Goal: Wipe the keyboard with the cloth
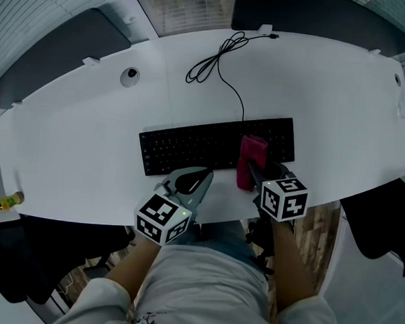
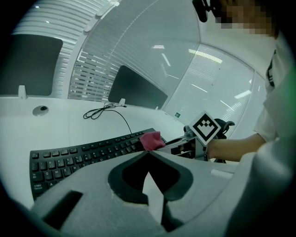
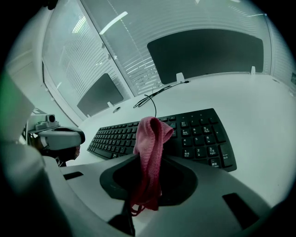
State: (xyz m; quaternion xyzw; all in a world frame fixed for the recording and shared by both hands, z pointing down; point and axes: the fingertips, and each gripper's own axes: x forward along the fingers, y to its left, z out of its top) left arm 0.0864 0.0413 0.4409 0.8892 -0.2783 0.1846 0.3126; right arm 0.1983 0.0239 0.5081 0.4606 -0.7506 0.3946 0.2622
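Desktop [image 1: 329, 97], smooth, white and curved like a long oval, is filling most of the head view. A flat black keyboard [image 1: 190, 147] is lying at the frame's centre. Its long axis is running left to right and rising slightly toward the right, and its rows of low matte keys are facing up.

The left gripper [image 1: 207, 172], grey with a marker cube, is sitting just below the keyboard's near edge, left of centre. Its jaws are pressing tip to tip with nothing between them. The right gripper [image 1: 250, 168] is reaching in from the lower right, its jaws clamping on a pink cloth [image 1: 250, 157].

The cloth is soft, nubby and folded into a narrow strip. It is draping over the right part of the keyboard, beside the number pad, and its length is crossing the keyboard from near edge to far edge.

A thin black cable [image 1: 222, 56] is looping toward the top of the frame, and a small round grommet [image 1: 130, 76] is sitting at the upper left.
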